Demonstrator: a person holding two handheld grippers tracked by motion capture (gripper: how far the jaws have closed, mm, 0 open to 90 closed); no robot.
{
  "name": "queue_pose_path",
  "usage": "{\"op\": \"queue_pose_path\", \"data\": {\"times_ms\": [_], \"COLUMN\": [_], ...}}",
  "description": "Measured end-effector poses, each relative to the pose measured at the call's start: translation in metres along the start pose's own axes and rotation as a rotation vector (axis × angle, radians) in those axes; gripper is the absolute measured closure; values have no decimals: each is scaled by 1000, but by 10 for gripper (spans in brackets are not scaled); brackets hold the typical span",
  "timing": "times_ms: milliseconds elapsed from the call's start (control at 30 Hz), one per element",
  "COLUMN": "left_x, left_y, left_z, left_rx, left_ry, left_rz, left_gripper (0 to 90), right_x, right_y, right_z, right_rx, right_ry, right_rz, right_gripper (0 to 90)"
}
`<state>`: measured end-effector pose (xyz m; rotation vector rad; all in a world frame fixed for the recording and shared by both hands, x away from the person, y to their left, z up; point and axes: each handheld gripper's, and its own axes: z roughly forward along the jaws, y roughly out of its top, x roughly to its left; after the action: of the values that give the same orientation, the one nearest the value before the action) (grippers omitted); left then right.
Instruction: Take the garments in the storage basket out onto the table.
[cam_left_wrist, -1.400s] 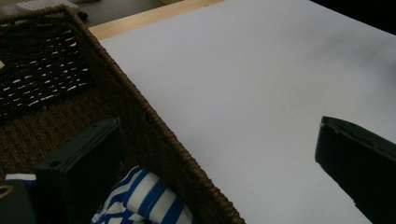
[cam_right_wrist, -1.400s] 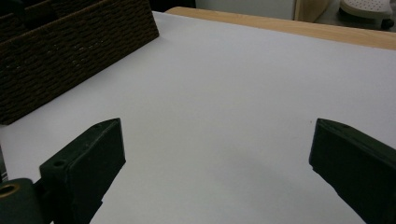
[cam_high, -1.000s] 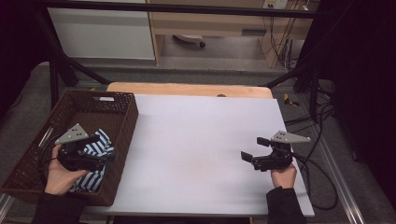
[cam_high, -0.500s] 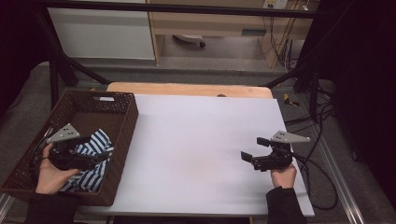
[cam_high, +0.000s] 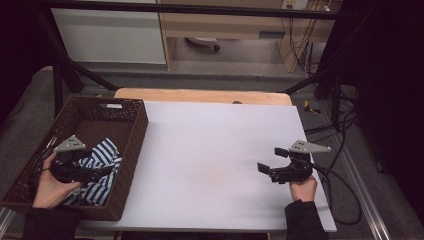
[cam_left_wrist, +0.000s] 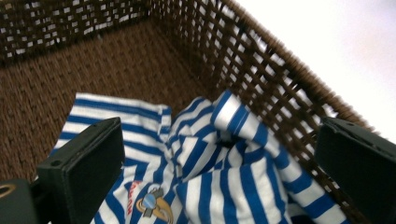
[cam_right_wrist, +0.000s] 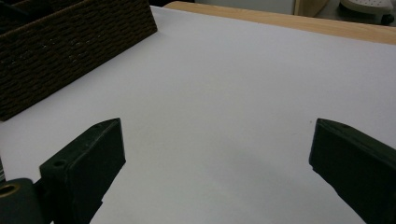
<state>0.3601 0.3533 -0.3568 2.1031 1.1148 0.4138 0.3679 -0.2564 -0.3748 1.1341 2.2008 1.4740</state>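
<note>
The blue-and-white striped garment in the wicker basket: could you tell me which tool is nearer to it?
Left. The left tool hangs open just over the striped garment inside the wicker basket; the right tool is across the table.

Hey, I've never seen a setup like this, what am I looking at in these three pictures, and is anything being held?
A person sits at a white table and holds a hand-operated gripper in each hand; there is no robot arm. The high view looks down from above the person's side. The left gripper is inside a brown woven basket at the table's left edge, just above a crumpled blue-and-white striped garment. The right gripper is over the bare table on the right.

The other two pictures come from cameras riding on the grippers, each looking along its own two black jaws. In the left gripper view the jaws stand wide apart on either side of the striped garment, with nothing clamped yet. In the right gripper view the jaws are also open, over the white tabletop. So nothing is held.
</note>
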Motion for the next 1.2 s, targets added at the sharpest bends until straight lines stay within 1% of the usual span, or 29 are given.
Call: {"op": "queue_pose_path", "data": {"times_ms": [100, 133, 167, 300, 333, 367, 433, 500, 533, 567, 600, 700, 833, 867, 900, 967, 1000, 1033, 1100, 1167, 1200], "left_x": [1, 1, 2, 2, 2, 2, 2, 1, 1, 0, 0, -1, 0, 0, -1, -1, -1, -1, 0, 0, 0], "left_y": [-2, -2, -3, -6, -6, -6, -7, -8, -8, -8, -8, -9, -9, -9, -10, -10, -10, -10, -10, -10, -10], "left_z": [4, 4, 7, 14, 14, 17, 19, 21, 21, 23, 23, 25, 30, 30, 32, 33, 33, 35, 37, 38, 39], "left_rx": [37, 37, 66, 129, 129, 153, 172, 191, 191, 209, 216, 226, 274, 274, 290, 296, 306, 324, 345, 354, 367], "left_ry": [14, 14, 7, 1, 1, 3, 3, 1, 1, -5, -1, -1, -28, -28, -38, -43, -46, -54, -66, -67, -61], "left_rz": [-3, -3, -6, -5, -5, -3, -4, 3, 3, 16, 23, 27, 33, 33, 37, 36, 39, 36, 29, 24, 16], "left_gripper": [19, 20, 22, 36, 38, 42, 49, 52, 57, 62, 63, 87, 148, 159, 176, 215, 215, 258, 307, 359, 385], "right_x": [0, 0, 0, 0, 0, 0, 0, 0, 0, 0, 0, 0, 0, 0, 0, 0, 0, 0, 0, 0, 0], "right_y": [0, 0, 0, 0, 0, 0, 0, 0, 0, 0, 0, 0, 0, 0, 0, -1, -1, -1, -1, -1, -1], "right_z": [0, 1, 1, 1, 1, 1, 0, 0, 0, 1, 1, 1, 1, 1, 1, 1, 1, 1, 1, 2, 2], "right_rx": [4, 4, 5, 8, 6, 6, 5, 5, 6, 7, 8, 10, 11, 12, 12, 13, 13, 13, 13, 13, 13], "right_ry": [0, -1, -2, -1, -1, -1, 0, 0, 0, 0, -1, 0, -1, -1, 0, -1, -1, -1, 0, 0, -1], "right_rz": [1, -1, -1, -2, -1, 0, 1, 1, 1, 0, -1, -1, -1, 0, -1, 2, 2, 1, 1, 1, 1], "right_gripper": [39, 39, 40, 40, 40, 40, 40, 40, 40, 40, 40, 40, 40, 40, 40, 40, 40, 40, 40, 40, 40]}}
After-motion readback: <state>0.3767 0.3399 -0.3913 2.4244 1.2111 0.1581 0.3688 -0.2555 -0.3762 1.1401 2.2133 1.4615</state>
